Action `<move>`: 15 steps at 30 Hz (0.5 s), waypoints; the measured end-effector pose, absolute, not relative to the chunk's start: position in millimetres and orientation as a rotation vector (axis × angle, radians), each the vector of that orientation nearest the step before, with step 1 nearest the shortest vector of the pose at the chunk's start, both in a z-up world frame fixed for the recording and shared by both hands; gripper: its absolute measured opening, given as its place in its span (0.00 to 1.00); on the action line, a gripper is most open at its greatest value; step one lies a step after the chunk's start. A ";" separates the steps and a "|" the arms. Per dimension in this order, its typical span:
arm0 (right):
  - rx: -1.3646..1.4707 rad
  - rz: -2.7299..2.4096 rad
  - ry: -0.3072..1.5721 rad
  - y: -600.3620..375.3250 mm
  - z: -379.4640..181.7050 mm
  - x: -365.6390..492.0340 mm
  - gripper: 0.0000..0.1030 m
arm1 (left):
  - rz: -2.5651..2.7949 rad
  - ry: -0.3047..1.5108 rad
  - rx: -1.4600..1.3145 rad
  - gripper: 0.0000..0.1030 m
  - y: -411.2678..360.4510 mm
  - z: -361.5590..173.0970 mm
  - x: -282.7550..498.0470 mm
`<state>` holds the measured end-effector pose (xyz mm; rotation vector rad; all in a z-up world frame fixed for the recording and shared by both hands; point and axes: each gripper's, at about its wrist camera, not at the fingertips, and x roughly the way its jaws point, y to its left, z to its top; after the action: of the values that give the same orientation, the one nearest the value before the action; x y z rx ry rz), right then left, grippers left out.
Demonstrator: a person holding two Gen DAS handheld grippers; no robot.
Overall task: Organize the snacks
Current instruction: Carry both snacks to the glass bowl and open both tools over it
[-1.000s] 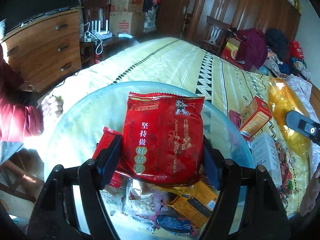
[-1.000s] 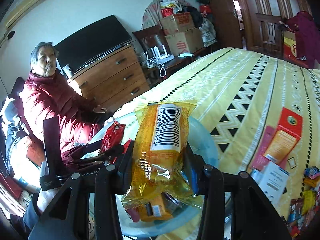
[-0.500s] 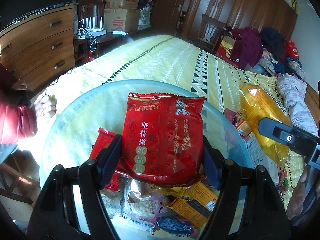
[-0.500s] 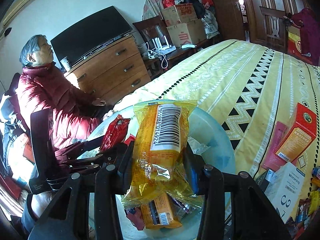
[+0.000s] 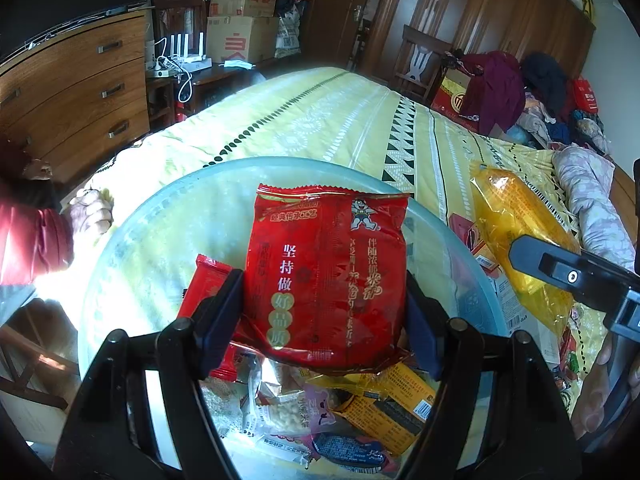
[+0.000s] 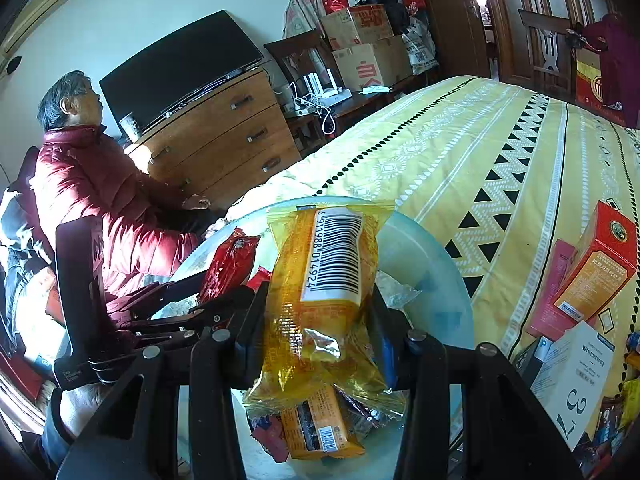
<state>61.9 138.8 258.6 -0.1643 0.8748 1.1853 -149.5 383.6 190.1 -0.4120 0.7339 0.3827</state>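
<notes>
glass bowl (image 5: 168, 216) half full of snack packs (image 5: 360, 412), bottom ones hidden, left gripper (image 5: 324, 312) clamped on red bag (image 5: 326, 280), right gripper (image 6: 316, 336) clamped on yellow pack (image 6: 324, 288)

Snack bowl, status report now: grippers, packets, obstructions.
Left gripper shut on red packet. Right gripper shut on yellow packet. Both over the glass bowl, snacks piled inside. Nothing blocking.

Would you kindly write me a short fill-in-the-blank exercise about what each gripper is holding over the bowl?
1. The left gripper is shut on a ___ snack packet.
2. The right gripper is shut on a packet coloured ___.
3. The printed black-and-white ___ faces the right wrist camera.
4. Both packets are held over a pale glass ___ of snacks.

Missing words: red; yellow; barcode; bowl
</notes>
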 end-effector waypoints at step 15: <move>-0.161 1.184 0.882 139.1 257.1 61.7 0.47 | 0.382 0.740 -0.406 0.73 386.2 188.8 -150.7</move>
<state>61.7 139.1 257.1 -0.1610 0.8816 1.1844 -150.7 386.2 188.8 -0.4062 0.7395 0.3819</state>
